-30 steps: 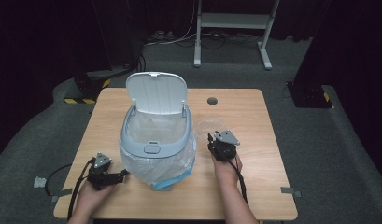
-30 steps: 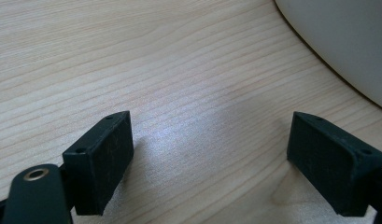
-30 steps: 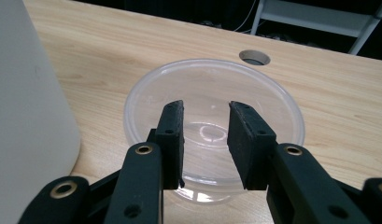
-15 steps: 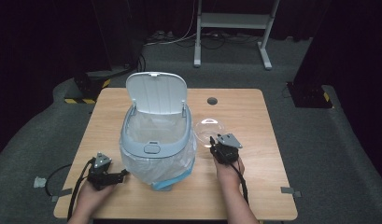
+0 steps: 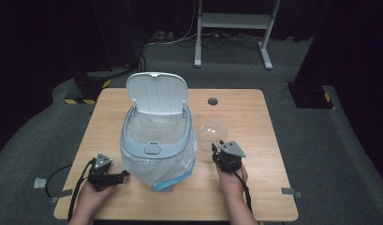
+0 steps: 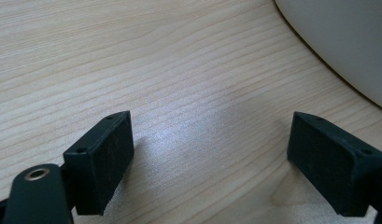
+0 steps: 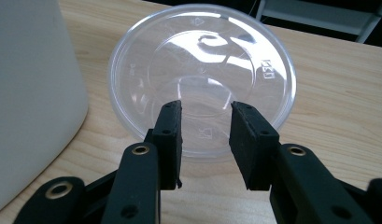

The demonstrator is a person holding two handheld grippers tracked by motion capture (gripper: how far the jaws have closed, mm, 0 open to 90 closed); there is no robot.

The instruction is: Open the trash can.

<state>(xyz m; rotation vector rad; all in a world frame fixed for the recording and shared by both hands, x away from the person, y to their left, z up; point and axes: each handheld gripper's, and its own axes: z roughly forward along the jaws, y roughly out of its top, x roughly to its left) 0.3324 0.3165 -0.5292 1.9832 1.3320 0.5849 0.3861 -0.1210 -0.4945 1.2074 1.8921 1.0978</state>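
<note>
The right hand-held gripper [image 7: 205, 140] stood with its jaws narrowly parted at the near rim of a clear plastic bowl [image 7: 202, 79], not pressing on it. The bowl sat on the worktop [image 5: 254, 117] toward its right edge, just beside the lined white bin [image 5: 156, 140] with its lid up. The left hand-held gripper [image 6: 212, 158] rested near the worktop's front left corner, jaws wide apart over bare wood, close to the bin's wall.
</note>
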